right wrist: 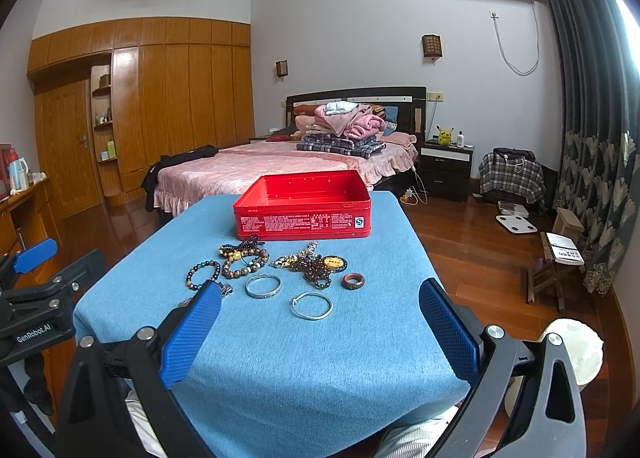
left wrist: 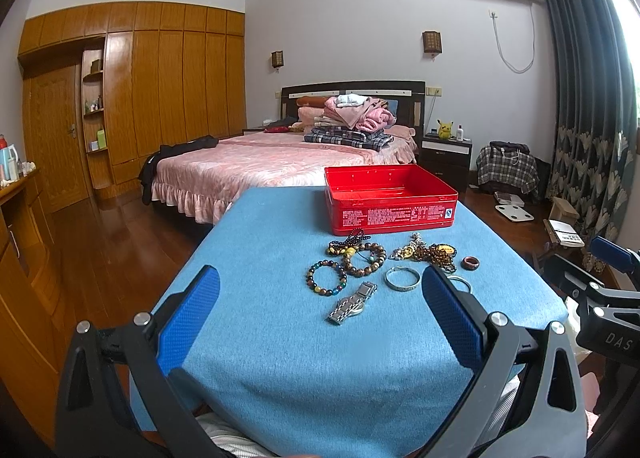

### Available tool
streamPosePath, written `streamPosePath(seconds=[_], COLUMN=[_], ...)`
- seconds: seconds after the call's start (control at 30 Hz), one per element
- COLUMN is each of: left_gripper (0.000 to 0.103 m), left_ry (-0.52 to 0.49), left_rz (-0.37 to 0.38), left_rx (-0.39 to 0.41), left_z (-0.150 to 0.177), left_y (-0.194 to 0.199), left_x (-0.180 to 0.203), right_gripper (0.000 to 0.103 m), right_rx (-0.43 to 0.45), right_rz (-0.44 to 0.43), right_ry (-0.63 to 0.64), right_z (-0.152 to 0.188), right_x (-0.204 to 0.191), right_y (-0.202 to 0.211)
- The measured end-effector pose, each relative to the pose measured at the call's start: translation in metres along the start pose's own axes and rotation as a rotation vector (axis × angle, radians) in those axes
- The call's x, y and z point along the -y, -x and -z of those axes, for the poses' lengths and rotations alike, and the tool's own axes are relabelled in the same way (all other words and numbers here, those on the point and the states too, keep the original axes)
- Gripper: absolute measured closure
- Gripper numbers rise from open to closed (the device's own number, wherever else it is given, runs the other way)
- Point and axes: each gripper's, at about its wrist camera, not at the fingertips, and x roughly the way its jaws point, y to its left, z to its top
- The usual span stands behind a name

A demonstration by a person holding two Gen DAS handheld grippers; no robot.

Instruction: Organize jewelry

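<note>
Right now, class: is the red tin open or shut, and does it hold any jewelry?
Open: the red tin has no lid on. The visible interior looks bare; its floor is partly hidden.

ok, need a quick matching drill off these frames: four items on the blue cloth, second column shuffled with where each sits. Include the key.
Items
1. open red metal tin
2. silver link-band wristwatch
3. small reddish-brown stone ring
4. thin plain silver bangle

Places
A. at the right end of the jewelry spread
B. at the far edge of the cloth, behind all the jewelry
C. nearest the right gripper, with nothing in front of it
D. just in front of the multicoloured bead bracelet

Pairs: 1-B, 2-D, 3-A, 4-C
</note>
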Motion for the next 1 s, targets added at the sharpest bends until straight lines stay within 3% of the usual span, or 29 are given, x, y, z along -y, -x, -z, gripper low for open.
streamPosePath(seconds=[1.0], left_gripper=[0.005], left_ry=[0.001], left_rz=[0.000], left_rx=[0.009], left_z=[-0.012], left_y=[0.002], left_x=[-0.005], right_gripper=[0.006], right_rx=[0.014], right_rz=[-0.002], right_ry=[-0.002], right_z=[-0.010], right_x=[0.001], right_y=[0.002])
